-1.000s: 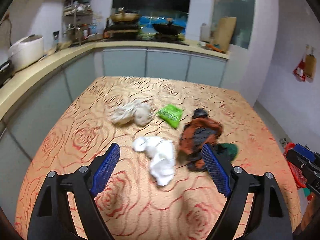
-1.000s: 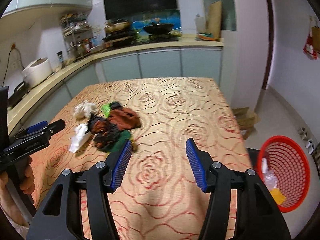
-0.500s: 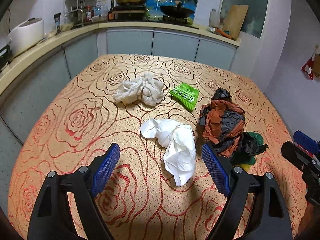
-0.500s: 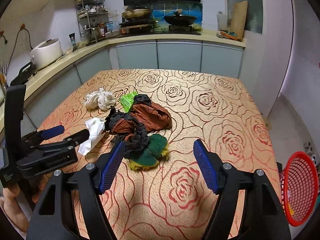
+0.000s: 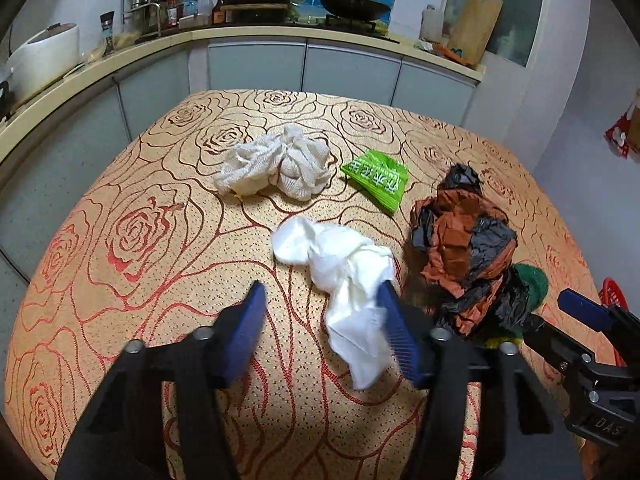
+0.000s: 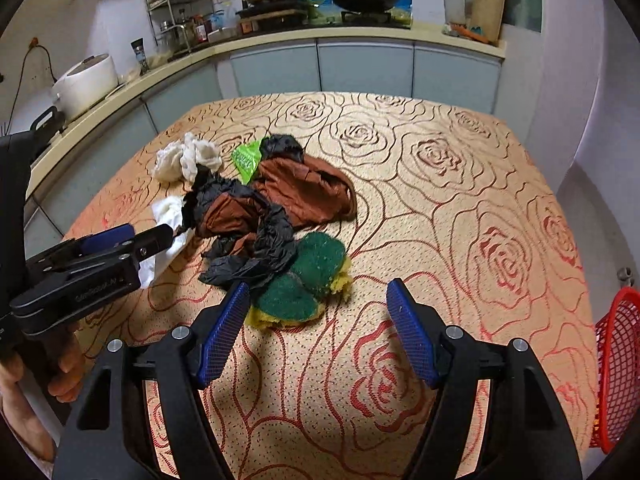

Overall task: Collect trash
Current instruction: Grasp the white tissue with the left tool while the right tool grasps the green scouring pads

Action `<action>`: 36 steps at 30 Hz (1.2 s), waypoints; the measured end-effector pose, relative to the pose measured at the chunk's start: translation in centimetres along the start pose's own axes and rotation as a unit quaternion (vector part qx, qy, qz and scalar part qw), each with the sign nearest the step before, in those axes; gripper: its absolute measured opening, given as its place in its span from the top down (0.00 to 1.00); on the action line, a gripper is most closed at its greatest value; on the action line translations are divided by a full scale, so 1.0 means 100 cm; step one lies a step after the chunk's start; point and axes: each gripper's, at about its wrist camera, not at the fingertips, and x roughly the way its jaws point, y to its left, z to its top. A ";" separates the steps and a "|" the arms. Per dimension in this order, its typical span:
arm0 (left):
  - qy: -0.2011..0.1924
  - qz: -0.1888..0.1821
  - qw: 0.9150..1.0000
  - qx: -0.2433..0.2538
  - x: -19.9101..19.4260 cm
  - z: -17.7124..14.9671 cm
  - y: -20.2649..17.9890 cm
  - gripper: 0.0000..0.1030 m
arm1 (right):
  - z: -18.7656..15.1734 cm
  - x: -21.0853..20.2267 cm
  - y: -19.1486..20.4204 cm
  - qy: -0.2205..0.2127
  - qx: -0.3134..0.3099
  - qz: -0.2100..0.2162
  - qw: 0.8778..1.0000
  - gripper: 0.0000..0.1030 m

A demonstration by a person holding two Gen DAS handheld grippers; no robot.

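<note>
**Trash still on the table; first pick only beginning**

We judge the collection barely under way; five pieces of rubbish lie on the rose-patterned table [image 5: 132,240], and nothing is lifted yet. Our left gripper [image 5: 320,332] hangs low over the near end of the white crumpled tissue [image 5: 344,276]; its jaws have just been closing, and the tissue now sits between them, brushing the right-hand pad while the other pad stands clear of it; we read that as jaws part-way in, not yet clamped. Our right gripper [image 6: 316,328] is spread wide with nothing between its pads; it hovers over bare cloth just short of the green scouring sponges [image 6: 304,284], which lie touching the black and brown plastic bags [image 6: 260,216].

Farther back on the table rest the off-white rag [image 5: 276,160] and, just beside it, the green wrapper [image 5: 378,180]; both are untouched and apart from either gripper.

The red basket [image 6: 618,368] shows at the right edge of the right wrist view, off the table and lower than its top; we take it for the bin, though what it holds we cannot tell from here.

So what remains, as we see it: finish the pinch on the tissue, carry it across to the basket, then take the sponges, the bags, the wrapper and the rag in turn; nearly the whole job lies ahead.
</note>
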 end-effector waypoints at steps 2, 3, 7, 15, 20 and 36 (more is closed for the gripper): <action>0.003 0.000 1.000 0.003 0.002 -0.001 -0.001 0.60 | 0.000 0.002 0.001 0.003 -0.002 0.004 1.000 0.33; 0.006 -0.003 1.000 0.003 0.003 -0.001 -0.001 0.66 | 0.000 0.004 0.002 0.005 -0.005 0.006 1.000 0.33; 0.006 -0.007 1.000 0.009 0.004 -0.001 -0.004 0.81 | 0.000 0.007 0.006 0.014 -0.010 0.016 1.000 0.33; 0.003 -0.004 1.000 0.008 0.002 -0.001 -0.001 0.89 | 0.000 0.011 0.009 0.026 -0.028 0.018 0.999 0.43; 0.001 -0.002 1.000 0.003 -0.001 0.000 0.004 0.90 | 0.001 0.027 0.008 0.040 -0.014 0.027 0.999 0.54; -0.018 0.001 1.000 0.005 -0.021 -0.002 0.009 0.90 | -0.002 0.005 -0.007 0.010 0.007 0.007 1.000 0.71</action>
